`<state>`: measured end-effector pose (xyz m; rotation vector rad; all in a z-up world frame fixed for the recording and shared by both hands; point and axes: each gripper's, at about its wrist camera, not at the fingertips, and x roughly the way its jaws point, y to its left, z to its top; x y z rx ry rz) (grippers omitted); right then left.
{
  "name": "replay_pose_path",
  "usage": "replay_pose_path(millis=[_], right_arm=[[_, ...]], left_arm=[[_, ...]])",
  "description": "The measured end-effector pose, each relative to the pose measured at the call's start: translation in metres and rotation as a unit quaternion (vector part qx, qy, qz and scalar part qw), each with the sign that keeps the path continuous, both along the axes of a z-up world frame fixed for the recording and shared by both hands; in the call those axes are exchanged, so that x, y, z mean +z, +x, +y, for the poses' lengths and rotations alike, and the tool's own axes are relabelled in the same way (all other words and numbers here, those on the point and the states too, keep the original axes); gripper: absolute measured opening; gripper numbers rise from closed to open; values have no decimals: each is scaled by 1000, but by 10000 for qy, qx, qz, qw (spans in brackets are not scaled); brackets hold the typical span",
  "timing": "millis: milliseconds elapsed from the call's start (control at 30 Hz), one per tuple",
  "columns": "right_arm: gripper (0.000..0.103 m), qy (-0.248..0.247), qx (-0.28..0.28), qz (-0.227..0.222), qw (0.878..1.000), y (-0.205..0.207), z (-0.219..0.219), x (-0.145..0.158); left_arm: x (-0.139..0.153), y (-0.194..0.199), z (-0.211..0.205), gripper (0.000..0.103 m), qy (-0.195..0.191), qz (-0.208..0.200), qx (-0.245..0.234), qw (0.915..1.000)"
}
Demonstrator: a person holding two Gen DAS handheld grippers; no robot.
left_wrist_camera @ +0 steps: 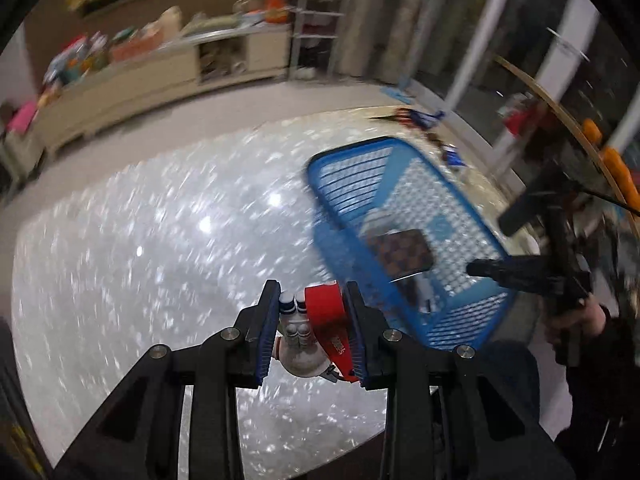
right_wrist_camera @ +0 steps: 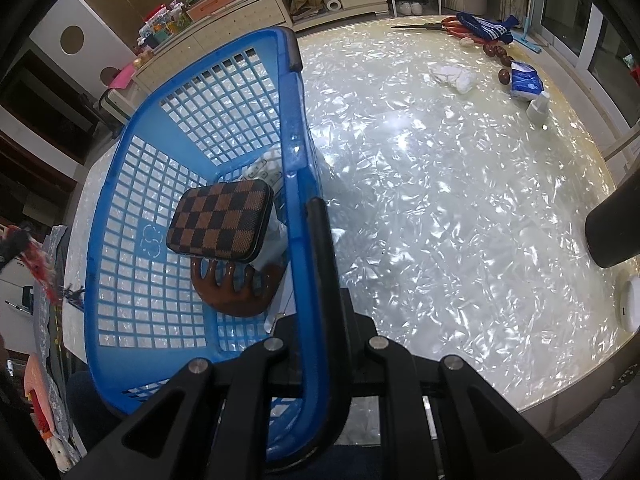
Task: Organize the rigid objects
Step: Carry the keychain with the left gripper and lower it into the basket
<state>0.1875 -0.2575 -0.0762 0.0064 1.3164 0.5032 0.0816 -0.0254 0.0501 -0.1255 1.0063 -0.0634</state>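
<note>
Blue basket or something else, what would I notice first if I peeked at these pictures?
Probably the blue basket, held at its rim by the right gripper, with a brown checkered case inside. Next, the small red-and-white toy figure pinched in the left gripper above the shiny table.

In the right wrist view the basket stands on the worktop at the left, near edge. In it a flat case rests on a comb, with a remote just behind. Far right on the worktop lie scissors, a knitted piece, a tissue pack and a crumpled cloth to its left.
</note>
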Motion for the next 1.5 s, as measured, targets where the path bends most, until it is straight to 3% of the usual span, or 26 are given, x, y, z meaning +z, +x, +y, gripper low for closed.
replay_pose_path(millis=[167,300,667,1067,1500], right_arm=[[12,-7,-2,-9,10000,0,0,1],[12,9,-2,-11,10000,-1,0,2],[12,51,7,-6,10000,-2,-1,3],[12,124,-27,26,9999,-3,-2,2],[12,141,-37,22,9999,-4,-3,2]], left_arm=[[21,15,-46,35,200,-159,-829,9962],[19,28,-75,35,149,-173,-1313,9911],[-44,65,-140,35,419,294,-2116,9760],[-99,106,-163,35,674,797,-2383,9656],[-129,134,-174,36,607,1322,-2556,9558]])
